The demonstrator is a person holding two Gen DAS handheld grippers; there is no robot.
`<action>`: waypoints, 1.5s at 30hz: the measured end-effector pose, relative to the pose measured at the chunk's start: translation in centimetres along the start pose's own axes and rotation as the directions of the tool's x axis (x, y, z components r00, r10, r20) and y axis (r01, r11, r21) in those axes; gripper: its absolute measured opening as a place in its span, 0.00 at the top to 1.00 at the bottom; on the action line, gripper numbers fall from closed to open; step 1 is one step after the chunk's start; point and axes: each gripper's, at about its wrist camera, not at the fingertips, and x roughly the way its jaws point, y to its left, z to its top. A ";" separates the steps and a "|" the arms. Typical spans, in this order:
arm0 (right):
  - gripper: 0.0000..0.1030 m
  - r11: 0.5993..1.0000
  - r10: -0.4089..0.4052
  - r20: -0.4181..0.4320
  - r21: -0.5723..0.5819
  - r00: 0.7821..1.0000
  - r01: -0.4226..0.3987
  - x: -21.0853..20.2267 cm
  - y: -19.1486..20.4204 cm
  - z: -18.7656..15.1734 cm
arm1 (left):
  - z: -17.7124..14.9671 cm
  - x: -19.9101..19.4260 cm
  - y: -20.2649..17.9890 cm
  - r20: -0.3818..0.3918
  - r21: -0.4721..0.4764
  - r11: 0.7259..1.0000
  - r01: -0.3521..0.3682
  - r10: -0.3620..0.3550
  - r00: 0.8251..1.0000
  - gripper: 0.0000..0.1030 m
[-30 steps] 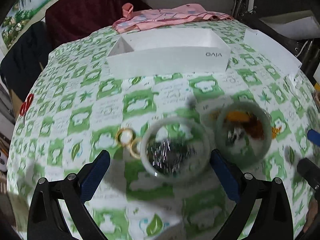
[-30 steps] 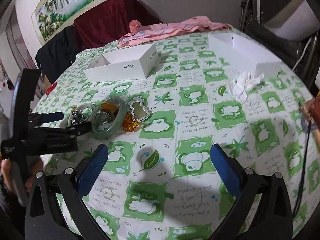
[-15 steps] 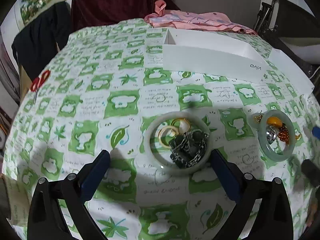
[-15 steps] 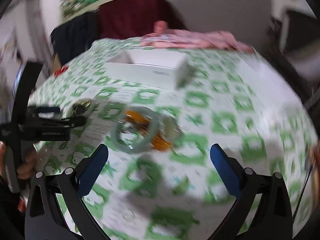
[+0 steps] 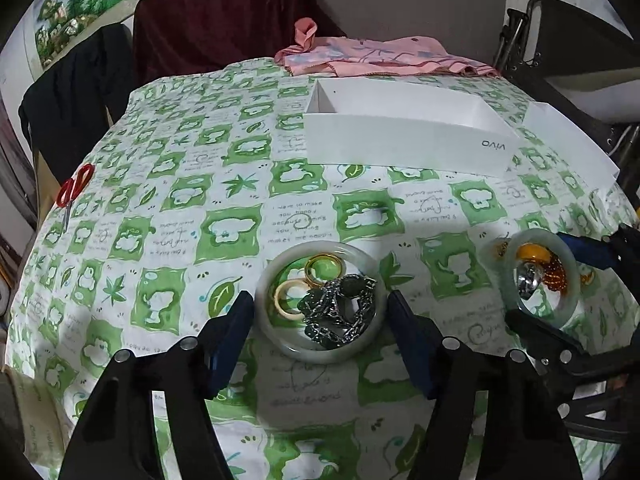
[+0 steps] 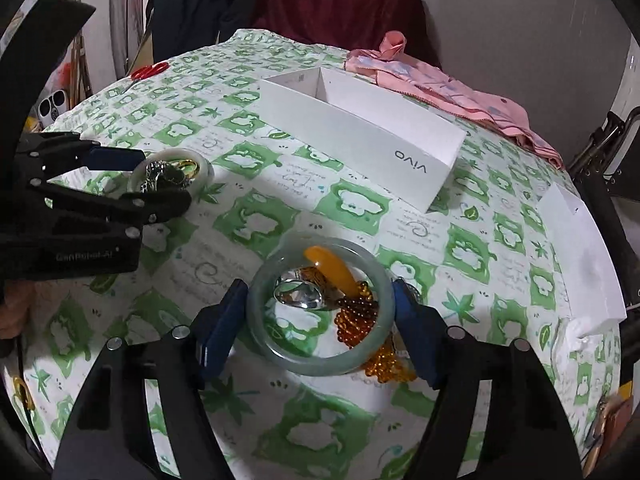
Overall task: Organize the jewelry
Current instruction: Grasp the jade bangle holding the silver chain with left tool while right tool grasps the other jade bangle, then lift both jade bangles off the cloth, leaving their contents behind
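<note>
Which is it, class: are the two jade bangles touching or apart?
Apart. The right wrist view shows patterned tablecloth between the pale bangle and the green bangle.

Lived-in home room, patterned tablecloth, draped chairs, pink clothes, landscape poster

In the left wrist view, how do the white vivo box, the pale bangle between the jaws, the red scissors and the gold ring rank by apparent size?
1. white vivo box
2. pale bangle, though it lies much nearer the camera, so the gap is unsure
3. red scissors, far off at the edge, where the fisheye shrinks them
4. gold ring
</note>
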 end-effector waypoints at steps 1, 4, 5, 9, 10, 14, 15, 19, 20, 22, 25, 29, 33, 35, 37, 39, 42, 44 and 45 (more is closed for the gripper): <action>0.33 1.000 0.011 0.003 0.011 1.000 -0.011 -0.1 -0.2 -0.1 | 0.0 0.0 0.1 -0.001 -0.003 1.000 0.008 -0.008 1.000 0.34; 0.33 0.998 0.033 0.028 0.048 0.999 -0.034 -0.6 -0.9 -0.3 | -0.1 0.1 0.2 -0.004 -0.008 1.000 0.018 -0.018 1.000 0.34; 0.33 0.998 0.036 0.037 0.057 0.999 -0.038 -0.8 -1.2 -0.3 | -0.1 0.1 0.2 -0.005 -0.007 1.000 0.017 -0.017 1.000 0.34; 0.33 0.996 0.047 0.061 0.078 0.997 -0.051 -1.3 -1.6 -0.4 | -0.1 0.2 0.2 -0.003 -0.001 1.000 0.015 -0.015 1.000 0.34; 0.33 0.995 0.047 0.071 0.085 0.996 -0.053 -1.5 -1.7 -0.4 | -0.1 0.1 0.2 0.001 -0.001 1.000 0.020 -0.020 1.000 0.34; 0.33 0.992 0.049 0.089 0.111 0.995 -0.058 -2.0 -2.4 -0.4 | 0.1 -0.6 0.5 0.031 -0.019 0.998 0.051 -0.051 0.998 0.34; 0.33 0.991 0.046 0.091 0.118 0.995 -0.057 -2.0 -2.5 -0.3 | 0.2 -0.8 0.8 0.034 -0.031 0.998 0.061 -0.060 0.998 0.34; 0.33 0.981 0.065 0.114 0.175 0.991 -0.084 -2.8 -4.0 0.1 | 1.5 -1.5 1.6 0.053 -0.069 0.994 0.089 -0.085 0.995 0.34; 0.33 0.979 0.070 0.120 0.185 0.990 -0.091 -3.0 -4.2 0.2 | 1.9 -1.7 1.8 0.060 -0.072 0.994 0.086 -0.082 0.995 0.34; 0.33 0.974 0.076 0.134 0.203 0.988 -0.103 -3.3 -5.0 0.9 | 2.9 -2.2 2.0 0.079 -0.074 0.994 0.082 -0.076 0.994 0.35; 0.33 0.968 0.076 0.157 0.223 0.985 -0.111 -3.6 -6.1 2.6 | 5.3 -2.9 2.2 0.111 -0.075 0.994 0.078 -0.070 0.991 0.55; 0.33 0.965 0.071 0.178 0.238 0.981 -0.113 -3.2 -7.5 5.1 | 8.9 -3.0 1.9 0.126 -0.076 0.989 0.127 -0.117 0.985 0.68; 0.33 0.962 0.059 0.178 0.251 0.982 -0.103 -2.5 -8.2 6.1 | 9.9 -2.4 1.0 0.116 -0.035 0.991 0.130 -0.125 0.985 0.48; 0.33 0.959 0.066 0.181 0.259 0.981 -0.113 -2.2 -8.4 5.8 | 9.1 -2.1 0.5 0.129 -0.011 0.997 0.082 -0.080 0.988 0.20; 0.33 0.954 0.077 0.176 0.273 0.981 -0.124 -1.5 -8.6 5.6 | 8.4 -1.3 -0.3 0.131 0.027 1.000 0.012 -0.016 0.991 0.15; 0.33 0.950 0.090 0.166 0.281 0.982 -0.134 -1.0 -8.7 5.5 | 8.5 0.4 -0.9 0.073 0.048 0.999 -0.008 0.005 0.997 0.15; 0.33 0.951 0.083 0.165 0.283 0.983 -0.128 -0.8 -8.6 5.1 | 8.3 2.8 -0.4 0.013 0.022 1.000 -0.013 0.013 1.000 0.15; 0.33 0.949 0.082 0.167 0.289 0.982 -0.128 -0.7 -8.8 5.0 | 7.9 4.1 0.4 -0.016 -0.003 1.000 -0.014 0.014 1.000 0.15; 0.33 0.948 0.083 0.168 0.291 0.982 -0.129 -0.6 -8.8 5.0 | 7.8 4.5 0.5 -0.027 -0.004 1.000 -0.015 0.015 1.000 0.15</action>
